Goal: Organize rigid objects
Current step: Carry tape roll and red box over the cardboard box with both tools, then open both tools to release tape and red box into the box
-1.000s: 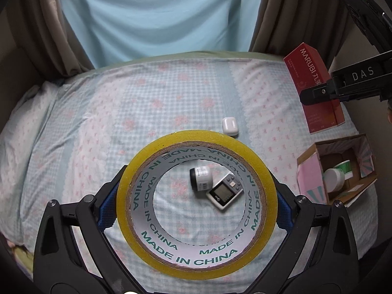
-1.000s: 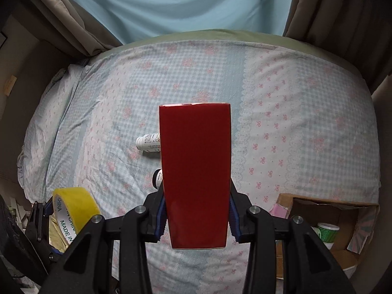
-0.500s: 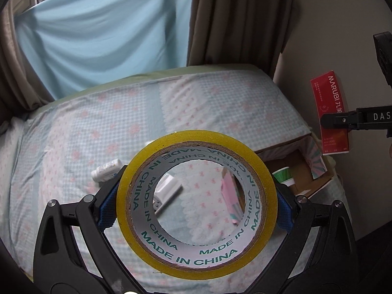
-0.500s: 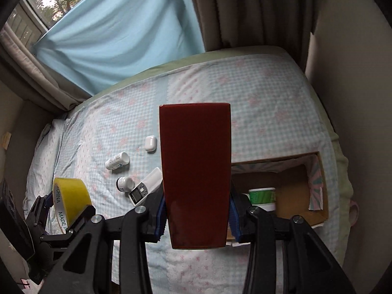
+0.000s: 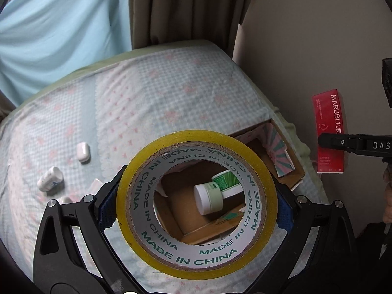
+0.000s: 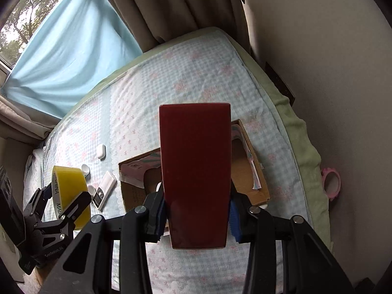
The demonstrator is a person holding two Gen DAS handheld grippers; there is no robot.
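Observation:
My left gripper [image 5: 196, 203] is shut on a yellow roll of tape [image 5: 137, 171] and holds it in the air over the open cardboard box [image 5: 291, 171]. Through the roll's hole I see a white jar [image 5: 208, 199] and a green tube [image 5: 225, 178] lying in the box. My right gripper [image 6: 196, 214] is shut on a red box [image 6: 196, 171] and holds it above the cardboard box [image 6: 247, 178]. The red box [image 5: 329, 122] also shows at the right of the left wrist view, the tape roll [image 6: 69, 183] at the left of the right wrist view.
On the bedsheet [image 6: 196, 73] left of the box lie a white earbud case [image 6: 100, 151], a white bottle [image 5: 50, 178], a small scale [image 6: 104, 191] and white lids. A wall [image 6: 318, 73] stands right of the bed. A pink ring [image 6: 330, 183] lies beside it.
Both grippers have swung to the right, from over the middle of the bed to over the cardboard box. Each still holds its object.

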